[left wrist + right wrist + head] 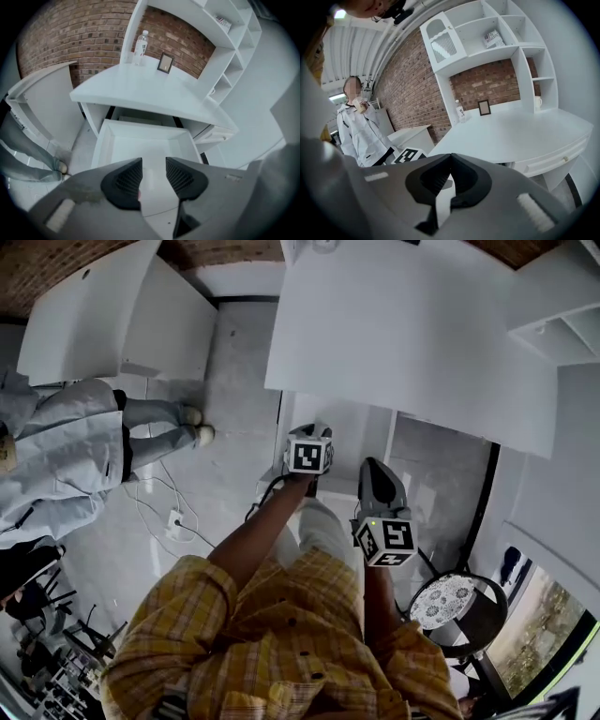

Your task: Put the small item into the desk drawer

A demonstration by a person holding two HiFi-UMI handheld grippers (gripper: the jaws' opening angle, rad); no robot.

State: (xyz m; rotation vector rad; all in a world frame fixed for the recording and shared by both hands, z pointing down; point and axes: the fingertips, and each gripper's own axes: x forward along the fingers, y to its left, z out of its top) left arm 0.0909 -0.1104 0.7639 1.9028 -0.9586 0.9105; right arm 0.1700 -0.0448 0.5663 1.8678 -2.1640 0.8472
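Note:
The white desk drawer (140,125) stands pulled out under the white desk (140,89). My left gripper (153,161) hangs over it, pointing steeply down, its jaws open and nothing between the pads. On the drawer floor, seen through the gap, lies a small pale item (146,174) with a reddish edge, partly hidden by the left pad. In the head view the left gripper (314,432) is above the drawer (349,432), and the right gripper (370,465) is just right of it and nearer me. The right gripper (450,157) has its fingertips together and holds nothing.
A person in a white coat (66,456) stands left of the desk (403,324), beside a second white cabinet (112,315). A bottle (140,47) and a picture frame (164,62) stand at the desk's back. Cables (159,512) lie on the floor; a patterned stool (445,601) is at right.

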